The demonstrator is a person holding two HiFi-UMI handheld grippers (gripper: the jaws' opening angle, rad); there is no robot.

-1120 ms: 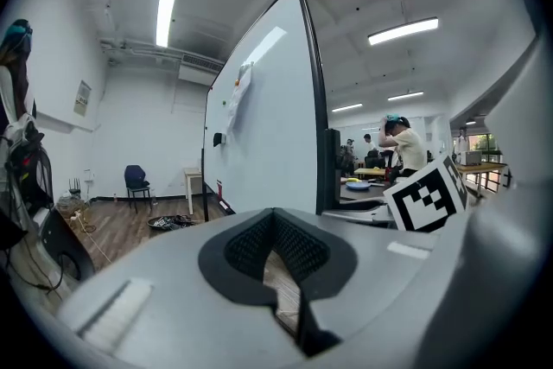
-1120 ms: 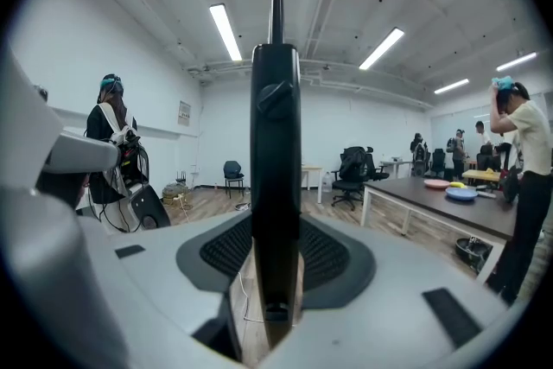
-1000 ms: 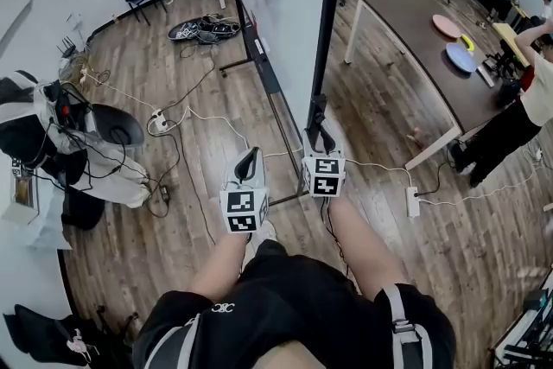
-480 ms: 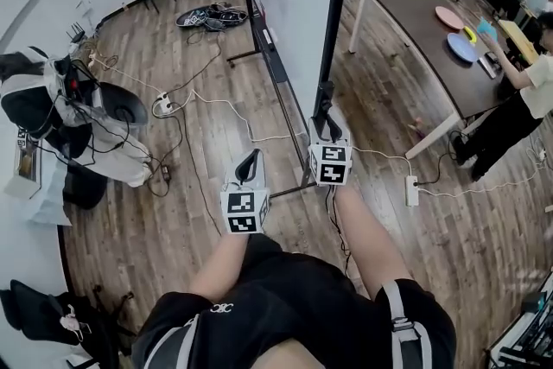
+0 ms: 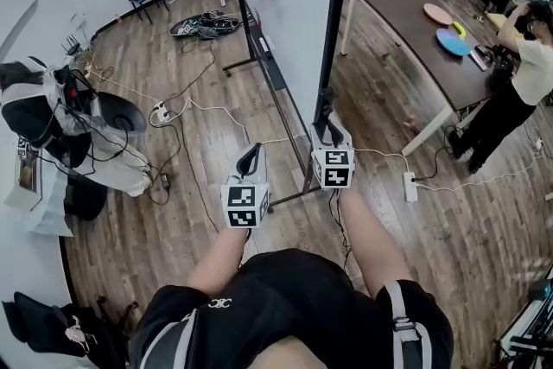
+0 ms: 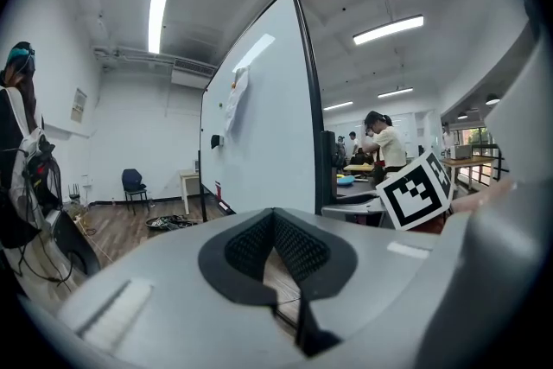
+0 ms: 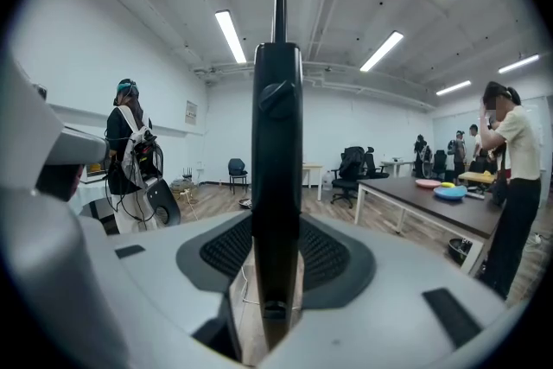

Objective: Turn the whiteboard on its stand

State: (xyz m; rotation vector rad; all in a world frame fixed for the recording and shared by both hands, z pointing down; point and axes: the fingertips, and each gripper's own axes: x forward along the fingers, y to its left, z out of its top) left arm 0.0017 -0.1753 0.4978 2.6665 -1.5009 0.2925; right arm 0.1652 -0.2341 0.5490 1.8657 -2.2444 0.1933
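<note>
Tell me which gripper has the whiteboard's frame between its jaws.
The right gripper: its jaws clamp the black side frame of the whiteboard. The left gripper hangs beside it, jaws together on nothing.

Right claw (image 7: 276,259) seemingly clamps the whiteboard's black edge (image 7: 276,125)

Office, long table (image 5: 415,39), swivel chairs (image 7: 352,167), whiteboard (image 5: 294,13)

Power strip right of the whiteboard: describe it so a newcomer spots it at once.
Find the tall whiteboard up the middle of the head view, then the dark table to its right. Past the foot of that table's near white leg, a white power strip lies on the wood floor. Unlike the other strip left of the board, beside the bags, this one lies on open floor.
</note>
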